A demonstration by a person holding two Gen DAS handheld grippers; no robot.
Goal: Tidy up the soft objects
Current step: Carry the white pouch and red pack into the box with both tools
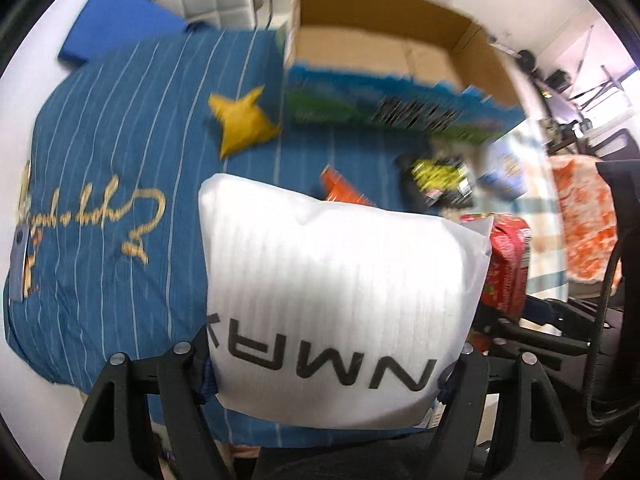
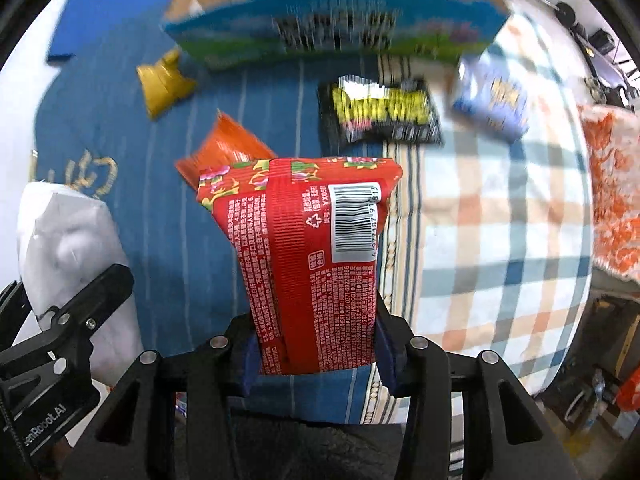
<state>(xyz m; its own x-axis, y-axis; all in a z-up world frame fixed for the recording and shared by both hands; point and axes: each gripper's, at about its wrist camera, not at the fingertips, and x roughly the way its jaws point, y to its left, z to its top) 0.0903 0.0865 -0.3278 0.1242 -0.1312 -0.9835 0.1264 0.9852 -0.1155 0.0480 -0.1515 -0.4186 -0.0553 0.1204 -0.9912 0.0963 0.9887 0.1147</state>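
Blue striped cloth (image 1: 120, 128) and checked cloth (image 2: 500, 240) cover the surface.

L gripper (image 1: 326, 364), R gripper (image 2: 316, 356): both clamped, side by side.

Open cardboard box (image 2: 332, 36) at the far edge of the cloth (image 2: 168, 216), star cushion (image 2: 162, 82) just left of it, 2 snack packs (image 2: 384, 114) before it.
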